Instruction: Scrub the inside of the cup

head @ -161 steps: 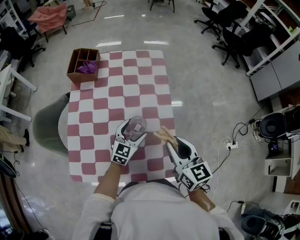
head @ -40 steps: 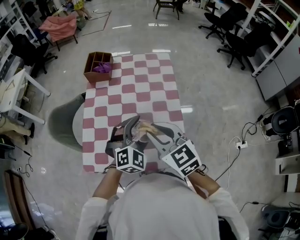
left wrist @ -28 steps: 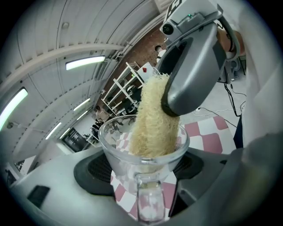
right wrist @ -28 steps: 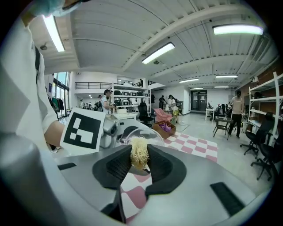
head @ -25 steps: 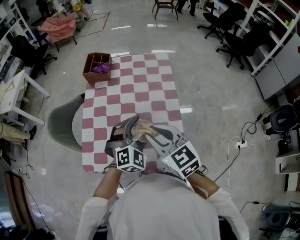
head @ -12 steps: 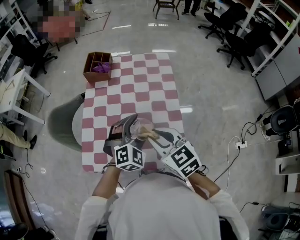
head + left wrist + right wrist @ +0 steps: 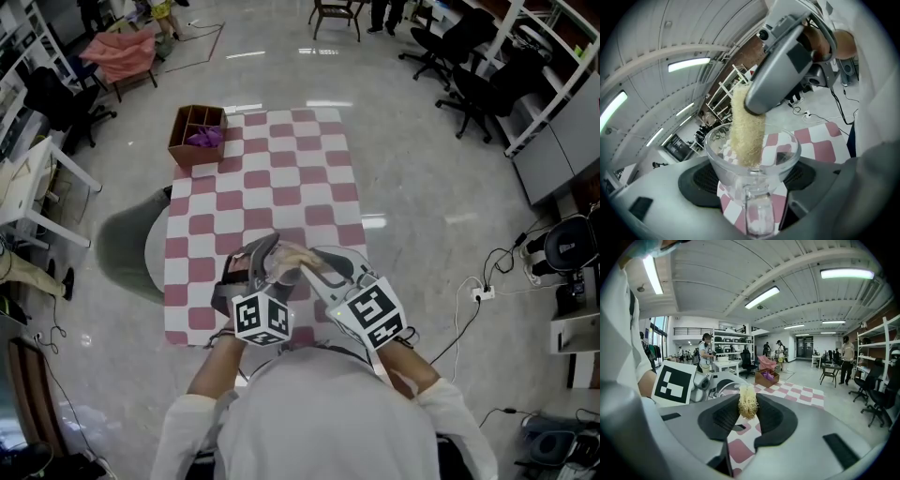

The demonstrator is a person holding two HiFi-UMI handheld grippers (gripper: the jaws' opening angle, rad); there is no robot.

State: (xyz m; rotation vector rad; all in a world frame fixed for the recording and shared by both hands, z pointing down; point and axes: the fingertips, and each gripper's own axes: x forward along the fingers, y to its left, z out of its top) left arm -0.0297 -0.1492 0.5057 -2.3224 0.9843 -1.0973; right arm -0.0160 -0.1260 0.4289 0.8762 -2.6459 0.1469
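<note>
Left gripper [image 7: 750, 187], frame centre: jaws clamped on clear glass cup [image 7: 785, 152]. Right gripper [image 7: 748, 413]: jaws pinching loofah scrubber [image 7: 747, 129], tip inside cup. Checkered cloth [image 7: 281, 178] beneath.

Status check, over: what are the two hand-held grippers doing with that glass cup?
Left hand-held gripper shut on glass cup. Right hand-held gripper shut on fibrous scrubber, tip inside cup. No obstruction seen.

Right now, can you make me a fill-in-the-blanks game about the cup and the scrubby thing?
The left gripper holds a clear glass ____.
The right gripper has its tan scrubber poked ____ the cup.
The brown box holds something ____.
The tablecloth has pink and ____ squares.
Missing words: cup, inside, purple, white.
</note>
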